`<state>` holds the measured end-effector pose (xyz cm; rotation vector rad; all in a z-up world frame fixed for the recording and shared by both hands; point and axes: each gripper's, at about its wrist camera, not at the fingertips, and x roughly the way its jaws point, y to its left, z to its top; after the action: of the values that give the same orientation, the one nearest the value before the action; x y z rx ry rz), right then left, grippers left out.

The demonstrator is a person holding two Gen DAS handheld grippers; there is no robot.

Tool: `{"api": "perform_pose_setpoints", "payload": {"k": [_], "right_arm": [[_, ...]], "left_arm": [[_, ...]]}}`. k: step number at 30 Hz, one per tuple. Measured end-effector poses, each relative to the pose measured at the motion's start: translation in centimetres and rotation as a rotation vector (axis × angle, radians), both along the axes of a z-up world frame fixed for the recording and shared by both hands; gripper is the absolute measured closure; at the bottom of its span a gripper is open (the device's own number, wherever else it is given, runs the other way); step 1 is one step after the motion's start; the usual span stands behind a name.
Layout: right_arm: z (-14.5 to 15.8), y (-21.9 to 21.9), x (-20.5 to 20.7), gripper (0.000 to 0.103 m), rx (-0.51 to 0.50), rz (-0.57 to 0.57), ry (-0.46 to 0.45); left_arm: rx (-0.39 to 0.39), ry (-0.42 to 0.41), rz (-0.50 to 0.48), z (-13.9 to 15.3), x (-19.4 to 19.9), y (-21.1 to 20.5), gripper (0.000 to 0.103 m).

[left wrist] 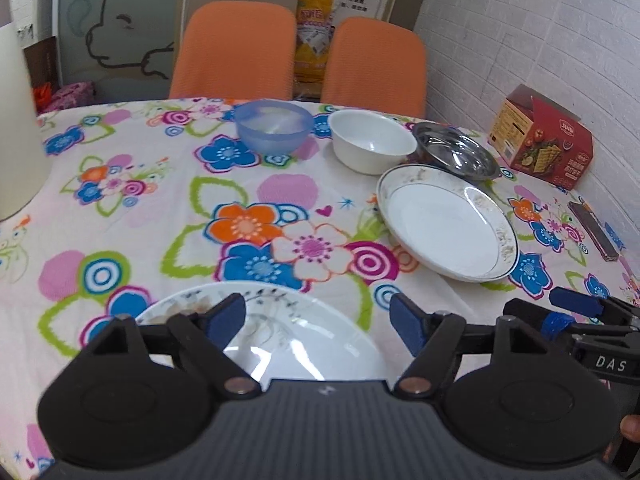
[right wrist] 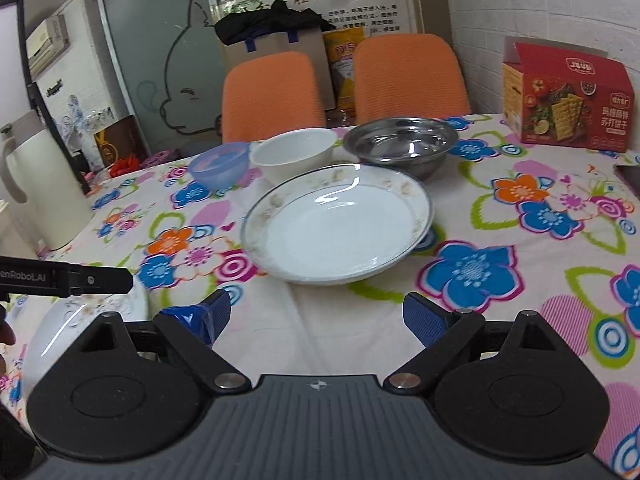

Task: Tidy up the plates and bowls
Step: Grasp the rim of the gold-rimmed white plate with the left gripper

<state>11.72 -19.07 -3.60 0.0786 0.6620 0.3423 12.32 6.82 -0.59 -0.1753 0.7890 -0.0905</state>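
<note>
Two plates and three bowls on the flowered tablecloth [right wrist: 520, 216], both grippers spread wide and holding nothing.

The gold-rimmed plate [right wrist: 336, 224] sits mid-frame in the right wrist view, above the right gripper [right wrist: 316, 320]; behind it in a row stand the blue bowl [right wrist: 218, 164], white bowl [right wrist: 294, 154] and steel bowl [right wrist: 400, 144]; the ink-painted plate [left wrist: 264, 336] lies low in the left wrist view, under the left gripper [left wrist: 316, 326].

Left gripper [left wrist: 318, 326]: black linkage arms, blue ribbed pads, brass pivot screws, ribbed grey body.
Right gripper [right wrist: 316, 320]: black arms, blue pads, silver screws, blue tape on left pad.
</note>
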Motion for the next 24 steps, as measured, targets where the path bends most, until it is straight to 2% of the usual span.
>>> {"api": "perform_pose_setpoints", "payload": {"k": [9, 12, 16, 18, 20, 21, 23, 24], "right_arm": [[-1.5, -1.4, 9.3, 0.022, -0.094, 0.001, 0.065], [-2.5, -1.2, 10.8, 0.022, -0.114, 0.010, 0.093], [-3.2, -0.6, 11.5, 0.021, -0.124, 0.036, 0.110], [-3.3, -0.1, 11.3, 0.022, -0.155, 0.047, 0.088], [-3.4, 0.1, 11.1, 0.021, -0.146, 0.049, 0.075], [-3.4, 0.3, 10.9, 0.021, -0.145, 0.049, 0.068], [-3.5, 1.1, 10.4, 0.021, -0.138, 0.076, 0.059], [-3.5, 1.6, 10.1, 0.019, -0.150, 0.067, 0.057]], "left_arm": [[-0.012, 0.088, -0.084, -0.9, 11.8, -4.8, 0.030], [-0.025, 0.148, -0.076, -2.1, 14.9, -5.5, 0.030], [-0.012, 0.176, -0.082, -3.3, 16.7, -6.7, 0.033], [-0.008, 0.189, -0.083, -4.0, 16.9, -6.9, 0.042], [0.036, 0.176, -0.078, -3.9, 16.8, -7.4, 0.053], [0.053, 0.168, -0.078, -3.9, 16.7, -7.6, 0.056], [0.045, 0.166, -0.095, -3.8, 16.5, -7.8, 0.069], [0.053, 0.167, -0.094, -3.7, 16.3, -8.0, 0.069]]}}
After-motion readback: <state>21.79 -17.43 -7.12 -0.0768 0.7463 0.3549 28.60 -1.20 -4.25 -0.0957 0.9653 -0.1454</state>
